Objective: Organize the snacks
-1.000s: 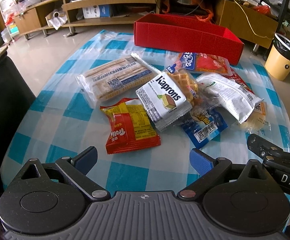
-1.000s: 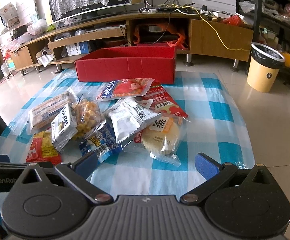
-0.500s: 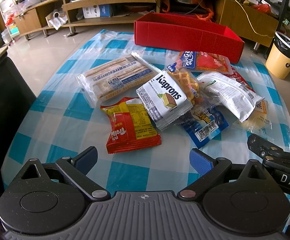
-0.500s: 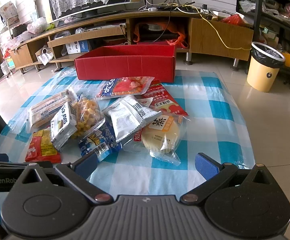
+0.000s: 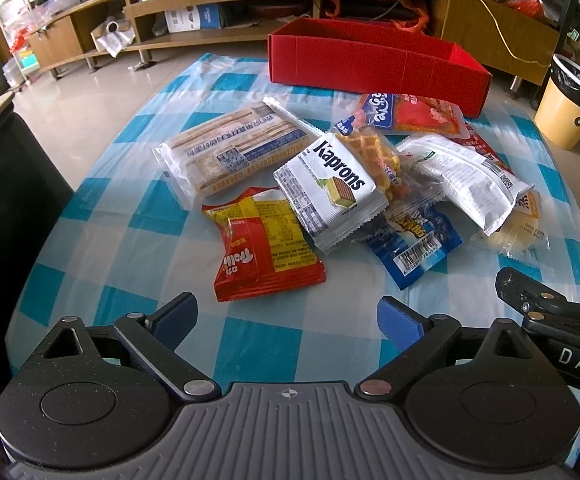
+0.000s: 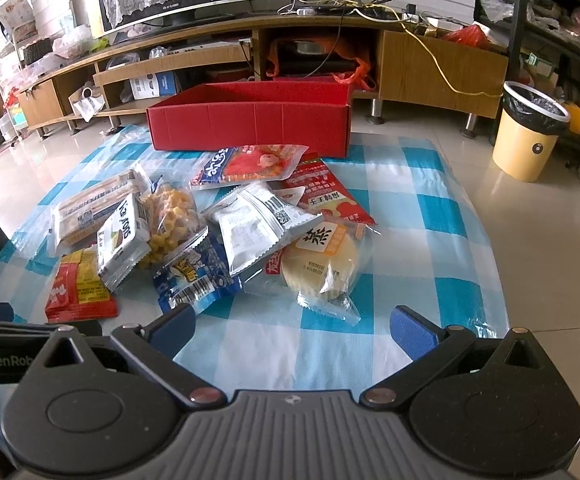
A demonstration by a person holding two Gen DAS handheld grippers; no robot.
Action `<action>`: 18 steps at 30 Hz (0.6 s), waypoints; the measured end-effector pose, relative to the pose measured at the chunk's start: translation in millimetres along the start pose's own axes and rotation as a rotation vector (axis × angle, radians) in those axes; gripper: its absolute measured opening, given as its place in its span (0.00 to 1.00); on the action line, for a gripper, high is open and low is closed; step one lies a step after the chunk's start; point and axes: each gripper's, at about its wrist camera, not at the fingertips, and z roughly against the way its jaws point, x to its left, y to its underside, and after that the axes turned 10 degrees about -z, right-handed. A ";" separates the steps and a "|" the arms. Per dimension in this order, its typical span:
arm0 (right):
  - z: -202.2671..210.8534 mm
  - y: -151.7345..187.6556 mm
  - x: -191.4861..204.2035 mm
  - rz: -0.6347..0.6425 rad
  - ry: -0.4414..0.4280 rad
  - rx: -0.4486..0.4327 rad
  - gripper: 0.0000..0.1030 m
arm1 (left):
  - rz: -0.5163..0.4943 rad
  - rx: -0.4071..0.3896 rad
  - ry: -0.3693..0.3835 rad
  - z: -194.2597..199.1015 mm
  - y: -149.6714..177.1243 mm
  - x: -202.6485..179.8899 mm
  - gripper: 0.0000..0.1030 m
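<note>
Several snack packs lie heaped on a blue-and-white checked cloth (image 5: 121,236). Among them are a red-and-yellow pack (image 5: 263,244), a white Kaprons wafer pack (image 5: 330,188), a long cracker pack (image 5: 229,152), a blue pack (image 5: 414,240) and a wrapped round bun (image 6: 322,264). An open red box (image 5: 370,64) stands behind the heap. My left gripper (image 5: 287,316) hovers open just short of the red-and-yellow pack. My right gripper (image 6: 292,326) is open too, in front of the bun and the blue pack (image 6: 193,276). Neither holds anything.
A yellow waste bin (image 6: 530,136) stands on the tiled floor at the right. A long wooden TV cabinet (image 6: 249,52) runs behind the red box (image 6: 249,120). A dark chair back (image 5: 9,200) rises at the left edge of the table.
Both grippers have drifted slightly; the snacks look a touch lower and nearer in the right wrist view. Nothing has been picked up or shifted.
</note>
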 end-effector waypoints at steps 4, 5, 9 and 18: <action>-0.4 0.1 0.4 0.000 0.000 0.002 0.98 | -0.001 0.001 -0.002 -0.1 -0.2 -0.3 0.95; -0.5 0.1 0.3 -0.001 0.000 0.003 0.98 | -0.001 0.002 -0.002 -0.4 -0.3 -0.2 0.95; -1.7 0.5 0.5 -0.001 0.000 0.008 0.98 | -0.001 0.007 -0.001 -1.5 -0.2 0.1 0.95; -0.1 -16.0 6.0 0.030 -0.034 -0.006 0.98 | -0.002 -0.009 0.038 1.5 -13.7 11.7 0.99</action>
